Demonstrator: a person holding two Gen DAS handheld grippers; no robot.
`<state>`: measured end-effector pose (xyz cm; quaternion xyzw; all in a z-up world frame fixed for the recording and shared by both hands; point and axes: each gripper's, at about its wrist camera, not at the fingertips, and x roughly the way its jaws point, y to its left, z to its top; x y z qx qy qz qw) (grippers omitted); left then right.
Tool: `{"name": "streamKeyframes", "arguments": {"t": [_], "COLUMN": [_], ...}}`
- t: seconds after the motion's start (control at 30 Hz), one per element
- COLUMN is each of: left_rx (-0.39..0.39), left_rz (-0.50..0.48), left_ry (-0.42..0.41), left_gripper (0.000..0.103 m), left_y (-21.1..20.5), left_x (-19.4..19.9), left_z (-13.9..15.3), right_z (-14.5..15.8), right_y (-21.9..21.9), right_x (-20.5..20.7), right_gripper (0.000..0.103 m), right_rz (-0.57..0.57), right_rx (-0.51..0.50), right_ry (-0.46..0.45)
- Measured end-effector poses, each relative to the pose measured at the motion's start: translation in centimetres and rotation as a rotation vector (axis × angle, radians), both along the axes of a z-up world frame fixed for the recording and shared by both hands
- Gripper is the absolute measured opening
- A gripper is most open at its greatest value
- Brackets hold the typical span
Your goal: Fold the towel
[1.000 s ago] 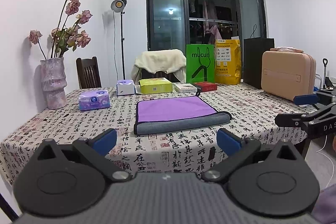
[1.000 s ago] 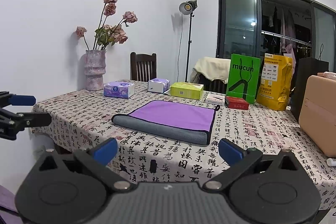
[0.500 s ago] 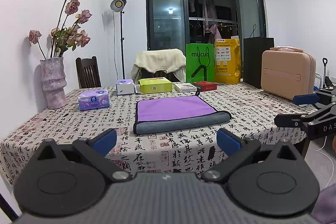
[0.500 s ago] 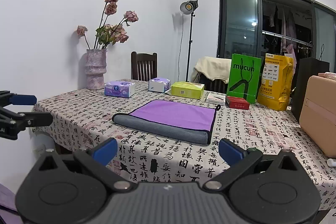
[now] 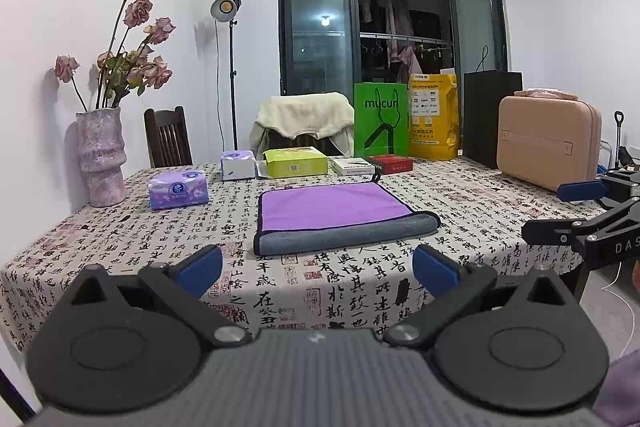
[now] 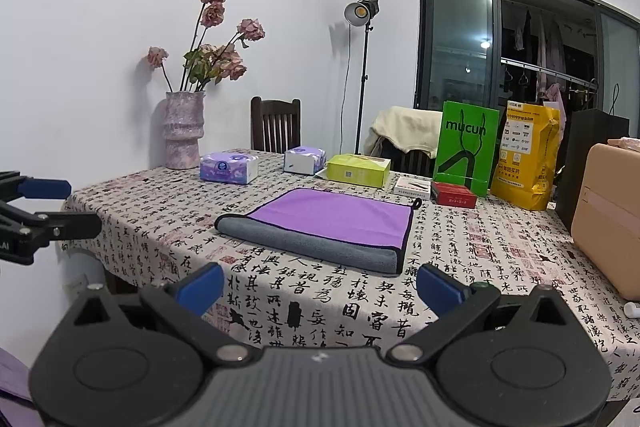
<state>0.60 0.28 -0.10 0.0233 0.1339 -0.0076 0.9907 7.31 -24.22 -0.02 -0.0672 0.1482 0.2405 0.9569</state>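
Observation:
A purple towel (image 5: pixel 332 205) with a grey underside lies folded on the table, its rolled grey fold along the near edge; it also shows in the right wrist view (image 6: pixel 332 217). My left gripper (image 5: pixel 318 267) is open and empty, held off the table's near edge, well short of the towel. My right gripper (image 6: pixel 320 281) is open and empty, also back from the towel at the near edge. Each gripper shows at the side of the other's view: the right (image 5: pixel 568 211) and the left (image 6: pixel 52 207).
The tablecloth-covered table (image 5: pixel 120 239) carries a vase of dried roses (image 5: pixel 100 155), tissue packs (image 5: pixel 178 189), a yellow-green box (image 5: pixel 296 161), small boxes, a green bag (image 5: pixel 380 125), a yellow bag (image 5: pixel 432 123) and a tan case (image 5: pixel 548 143). Chairs stand behind.

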Motion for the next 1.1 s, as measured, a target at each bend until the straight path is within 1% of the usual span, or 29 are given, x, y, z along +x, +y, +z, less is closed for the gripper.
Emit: {"name": "streamKeyframes", "arguments": {"t": [1.1], "left_rx": [-0.006], "left_rz": [0.007], "left_ry": [0.004], "left_gripper": [0.103], "left_y": [0.23], "left_x": [-0.06], "left_z": [0.01], "right_z": [0.06], "right_y": [-0.06], "right_x": [-0.01], "right_gripper": [0.103], "right_rz": [-0.002], "right_rx": [0.002], "right_ry": [-0.001]}}
